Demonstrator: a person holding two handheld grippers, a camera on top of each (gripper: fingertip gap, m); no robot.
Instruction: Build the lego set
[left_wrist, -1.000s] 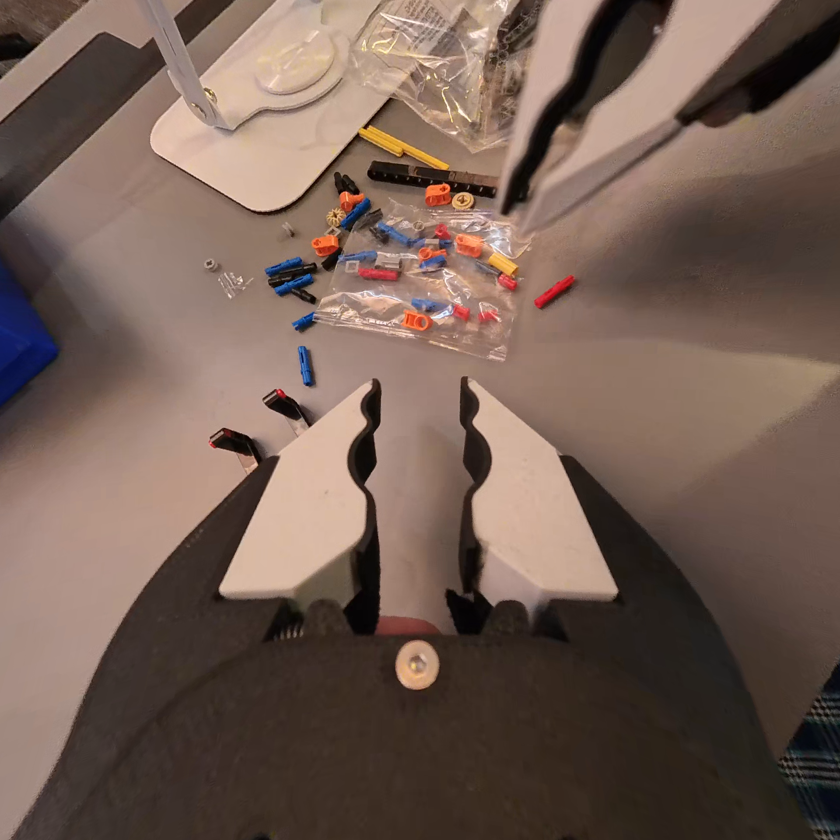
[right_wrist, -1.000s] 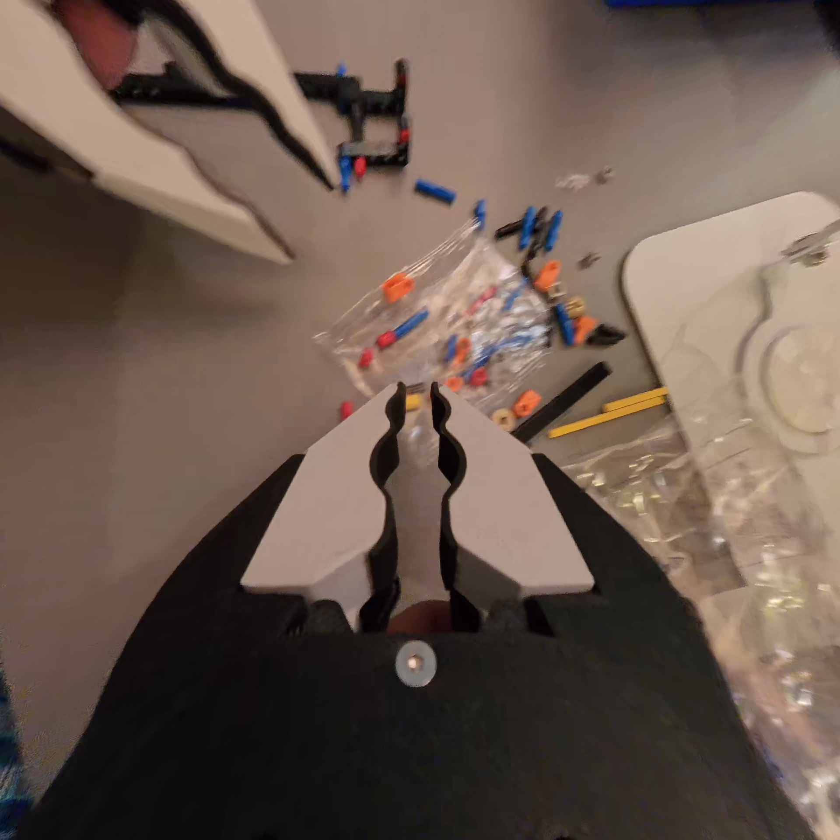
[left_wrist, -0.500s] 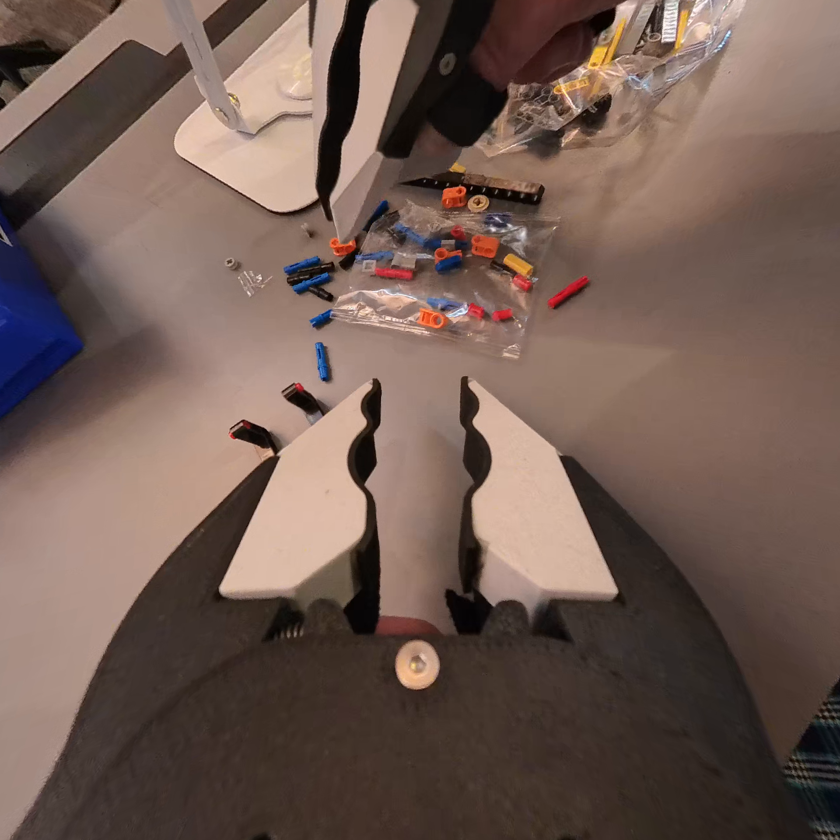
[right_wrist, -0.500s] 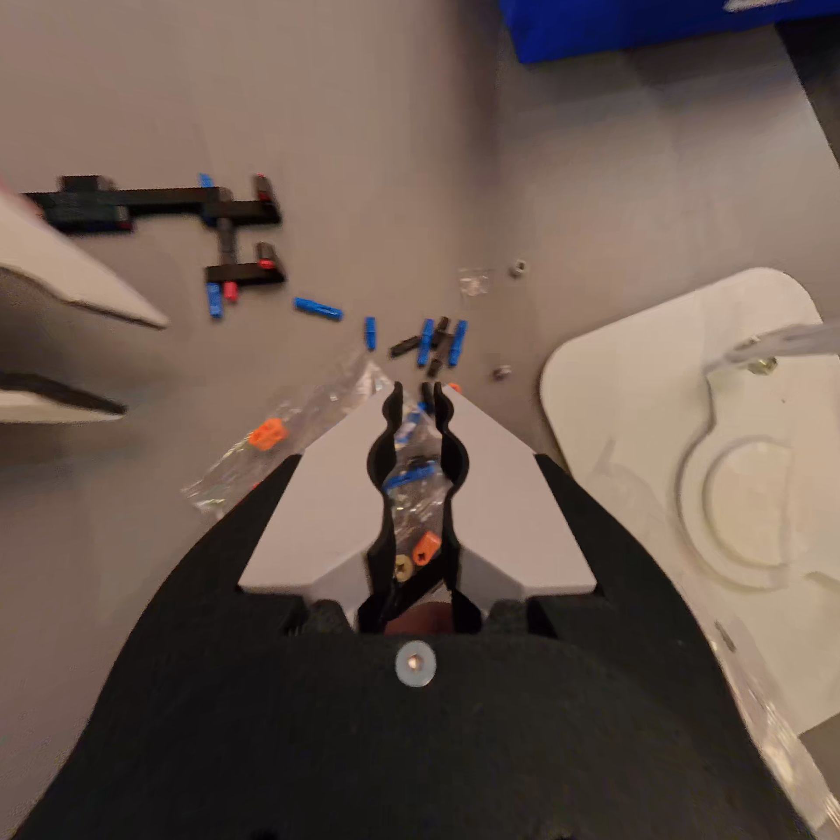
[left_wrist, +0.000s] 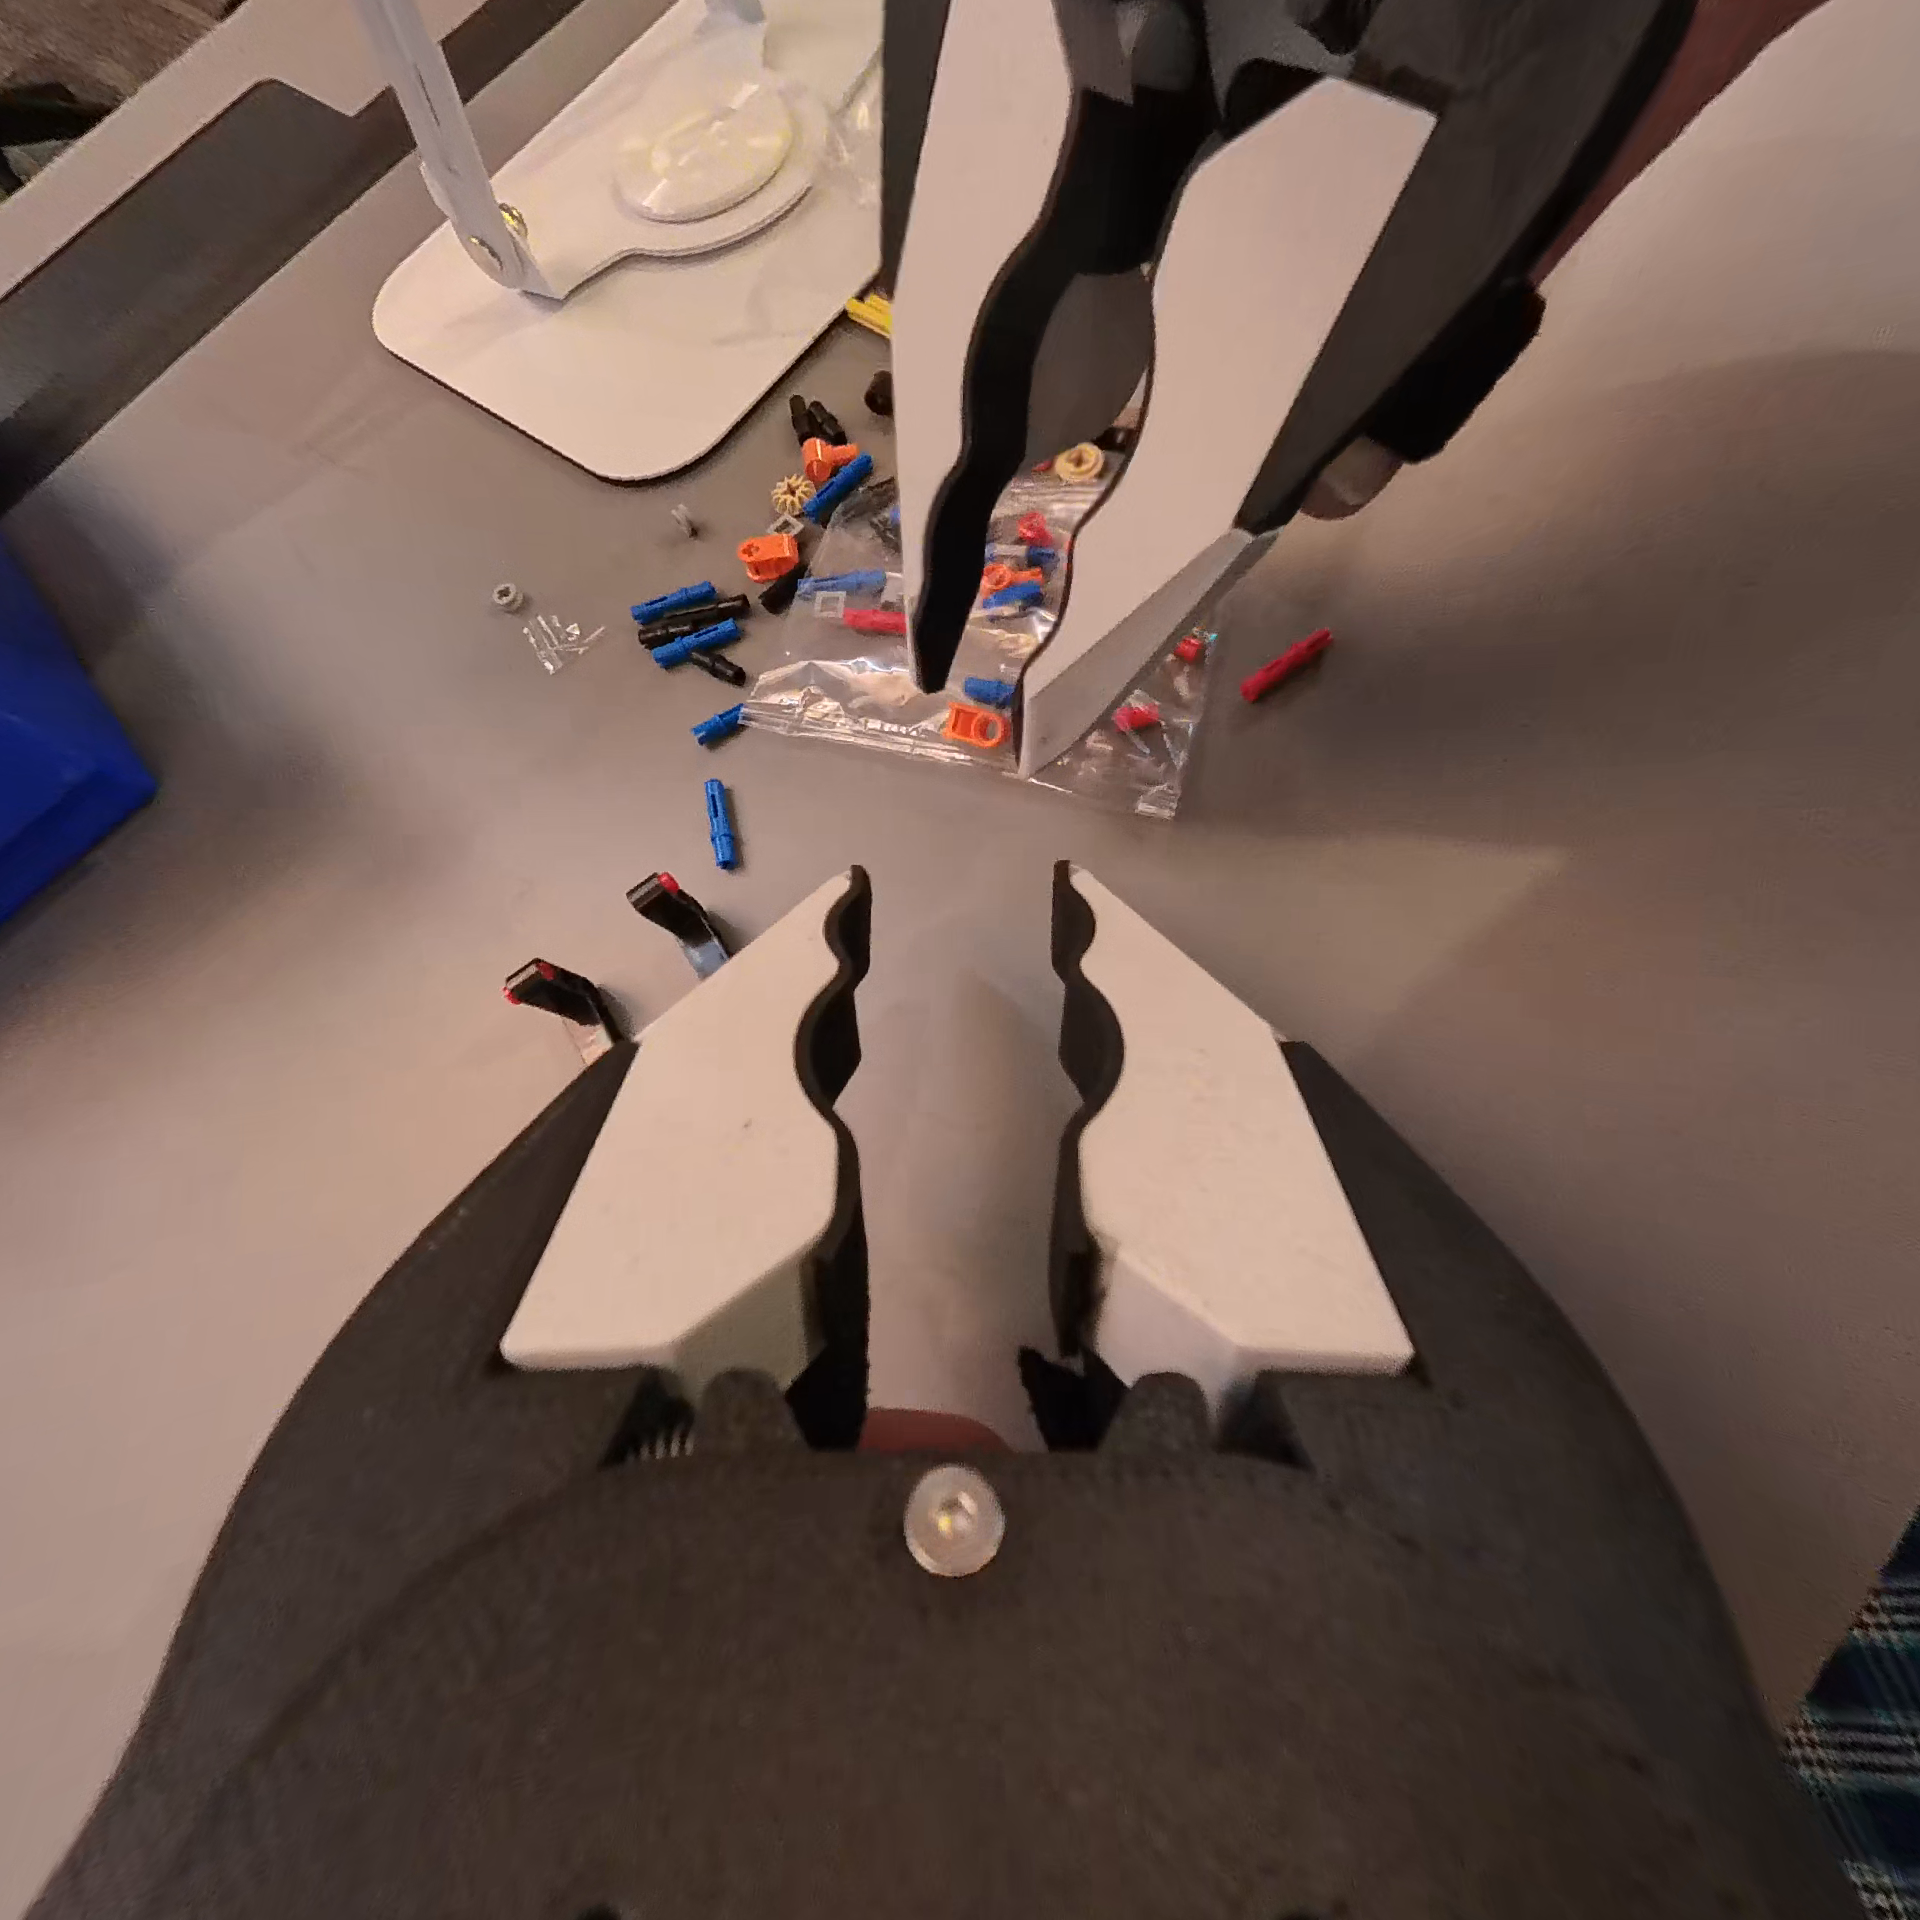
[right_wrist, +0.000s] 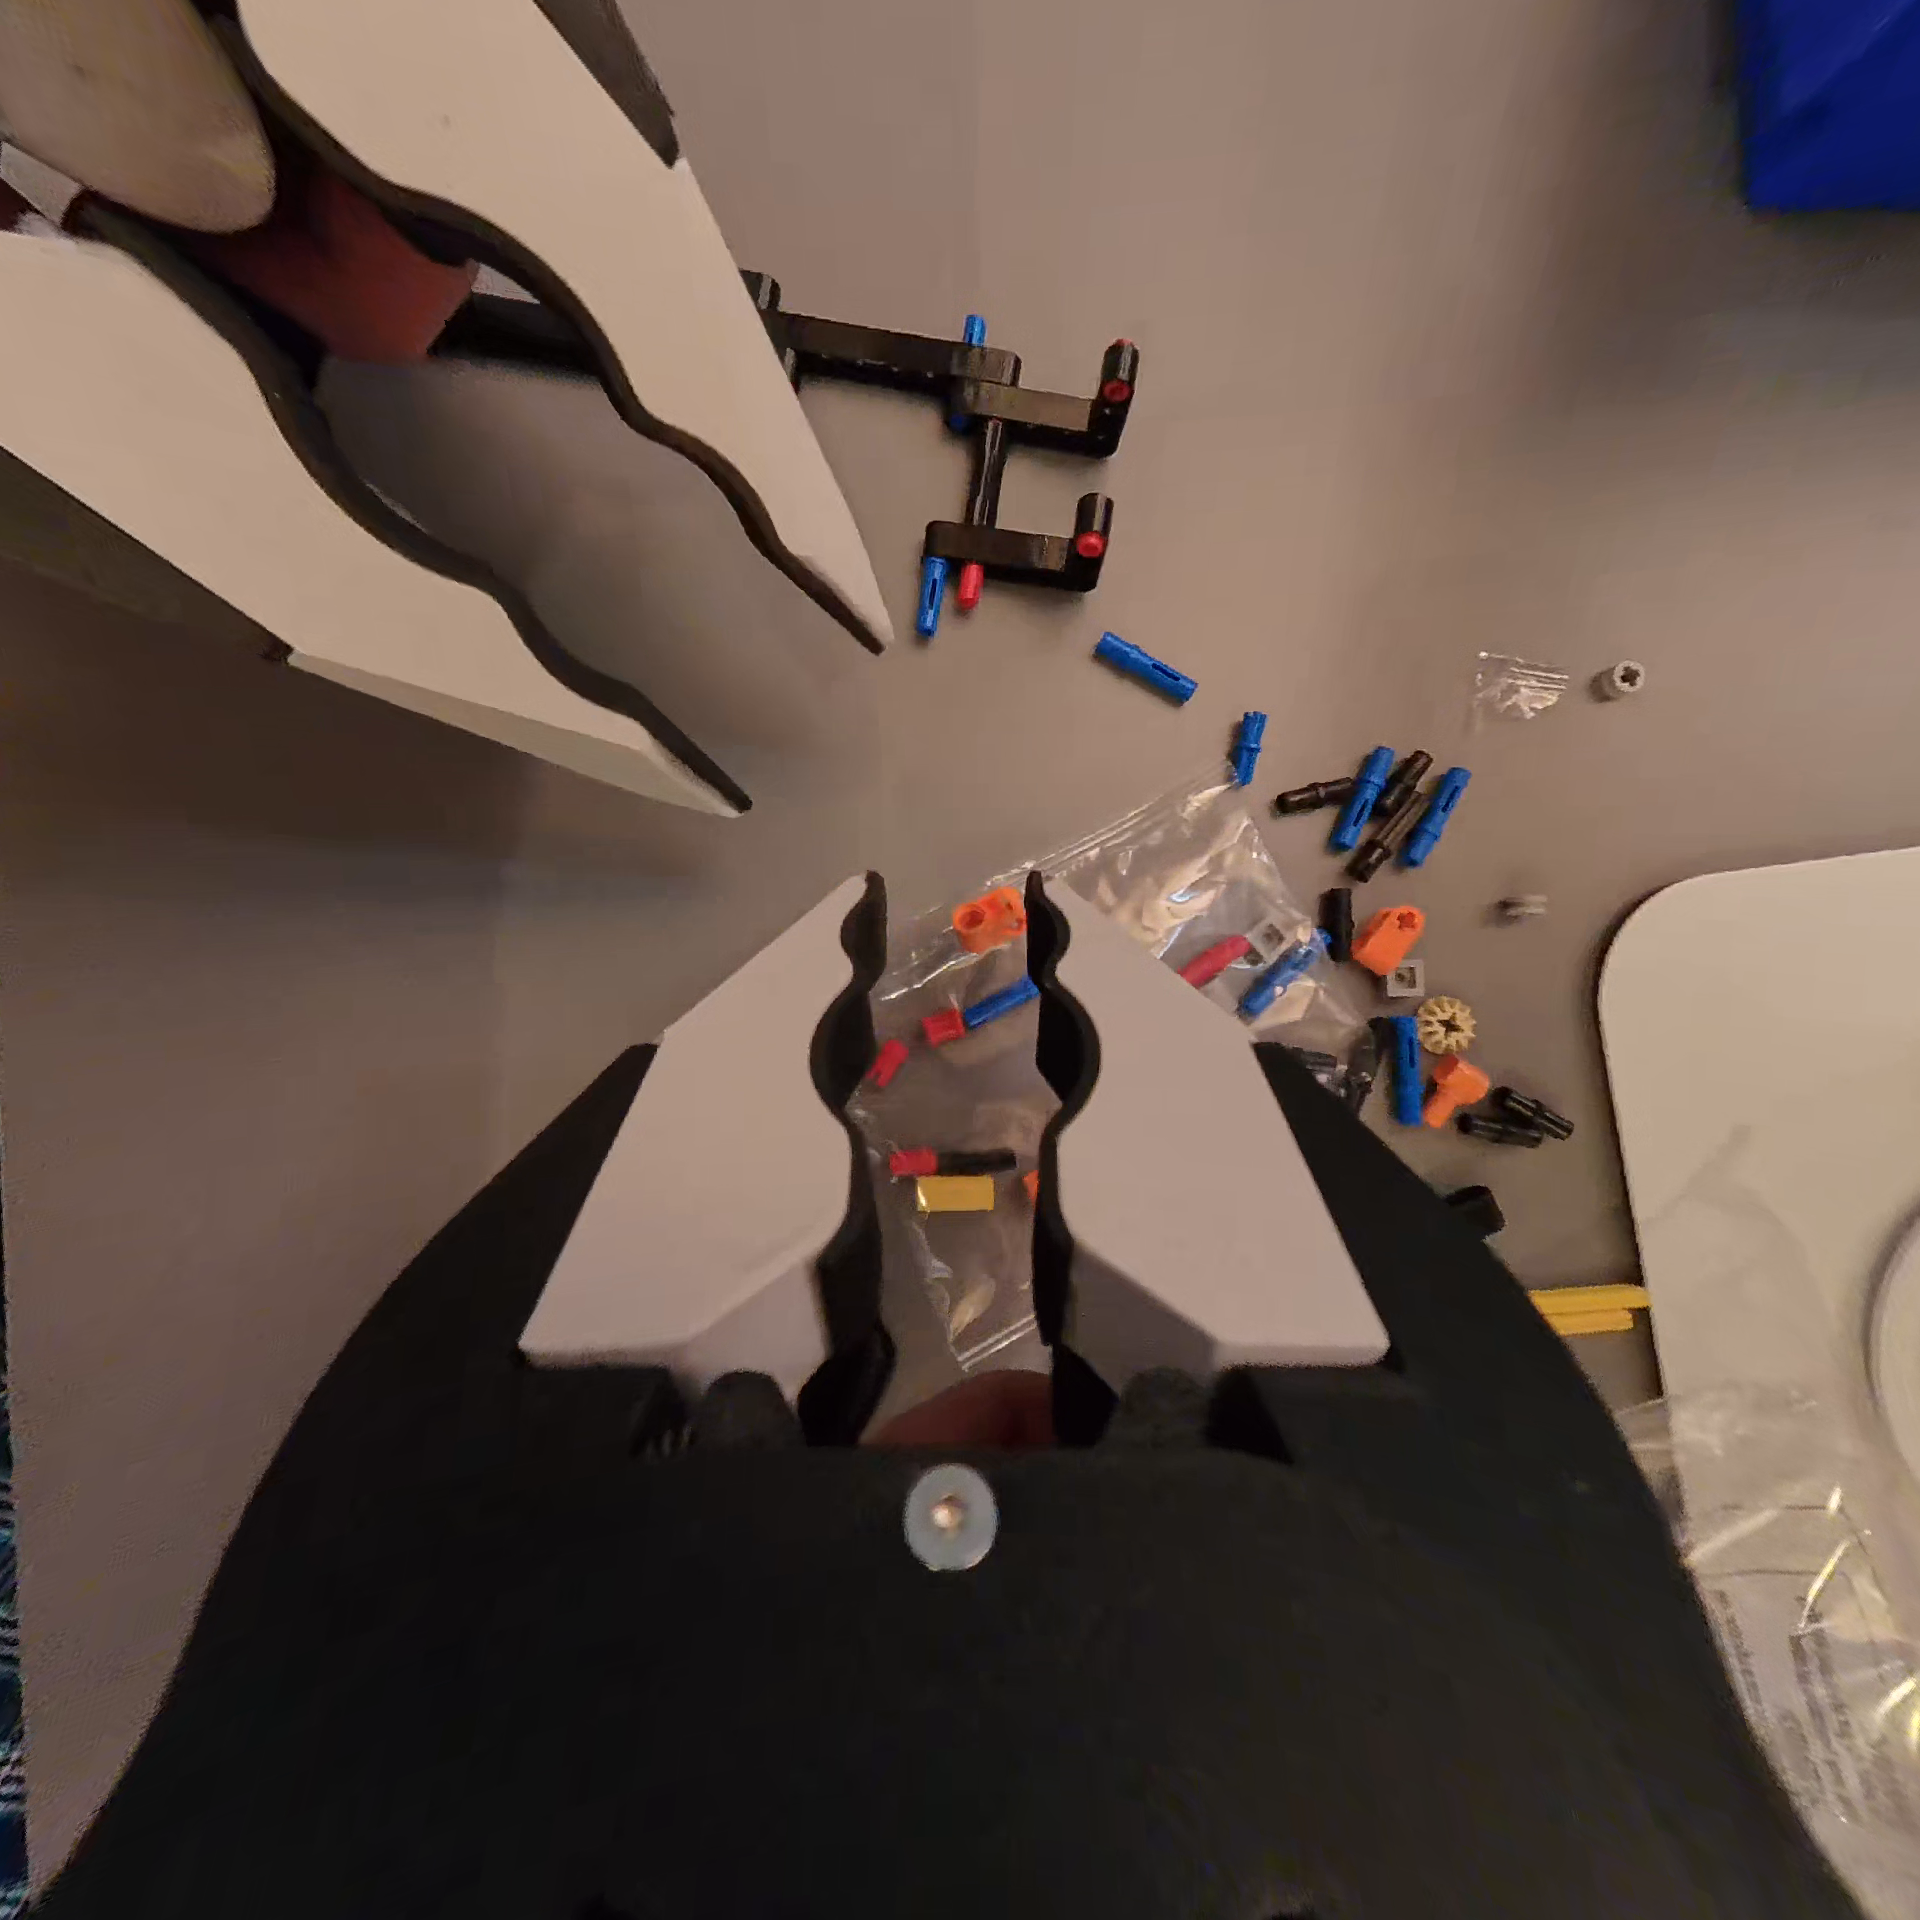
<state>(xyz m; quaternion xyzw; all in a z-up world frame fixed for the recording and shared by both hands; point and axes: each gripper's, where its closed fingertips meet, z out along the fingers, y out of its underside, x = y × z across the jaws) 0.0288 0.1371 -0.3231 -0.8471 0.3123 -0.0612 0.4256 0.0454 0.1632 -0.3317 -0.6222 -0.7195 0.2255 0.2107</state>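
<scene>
Partly built black frame (right_wrist: 1023, 447) with red and blue pins, flat on the grey table (right_wrist: 1351, 260), just beyond the tip of the left tool (left_wrist: 958, 883); two of its red-tipped arms visible in the left wrist view, beside that tool's left finger. Loose blue pin (right_wrist: 1145, 667) just beside the frame. Clear bag of small parts (left_wrist: 971, 665) lying flat in the middle of the table, holding orange, red, blue and yellow pieces. Right tool (right_wrist: 948, 883) poised above the bag, fingers apart, nothing between them; orange connector (right_wrist: 987, 921) inside the bag seen in the gap near the tips. Not possible to tell whether the tips touch the plastic. Left tool held low over bare table, fingers likewise apart and empty. Cluster of blue and black pins (right_wrist: 1371, 805) outside the bag, on the side toward the white stand base (left_wrist: 613, 312). Tan gear (right_wrist: 1446, 1023) and further orange pieces near the base's edge. Single red pin (left_wrist: 1286, 665) alone on the bag's opposite side. Yellow rods (right_wrist: 1590, 1307) partly hidden beside the base. Blue box (left_wrist: 52, 748) toward the table's edge. Second crumpled clear bag (right_wrist: 1808, 1621) overlapping the base.
</scene>
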